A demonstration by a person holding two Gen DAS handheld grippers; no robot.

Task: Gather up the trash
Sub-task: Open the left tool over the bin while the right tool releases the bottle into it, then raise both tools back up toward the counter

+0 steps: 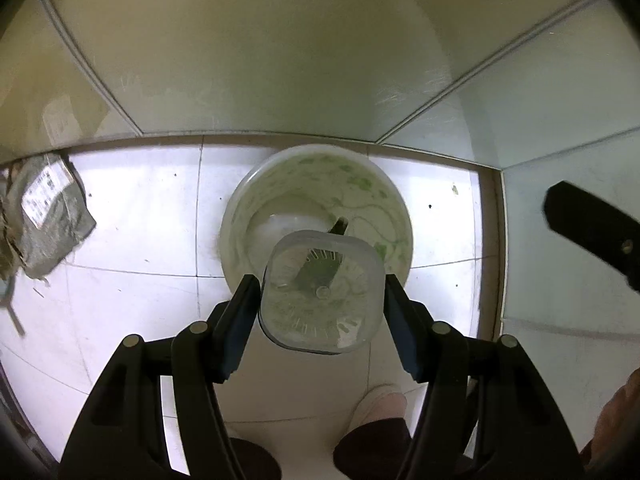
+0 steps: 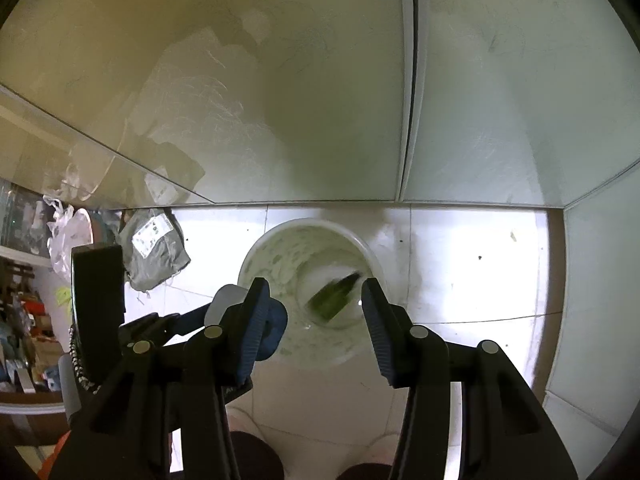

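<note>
A white round bin (image 1: 240,216), its inner wall streaked with green, is seen standing on the pale tiled floor (image 1: 140,220) close against the foot of a glossy cabinet front (image 1: 280,60). Inside it a dark green object (image 2: 334,294) is seen lying tilted, blurred; it may be a bottle. A clear, rounded-square plastic container (image 1: 320,300), smeared with green residue, is held directly above the bin's near rim. A grey parcel bag with a white label (image 1: 48,216) lies on the floor well to the left, apart from the bin.

Open floor is left on both sides of the bin; the cabinet closes off the far side, and a side panel (image 1: 560,240) bounds the room on the right.

The left gripper (image 1: 320,300) is pointed steeply down, its pads clamped on the container's two sides. The right gripper (image 2: 316,300) is likewise pointed down over the bin, its jaws parted with nothing gripped between them.
</note>
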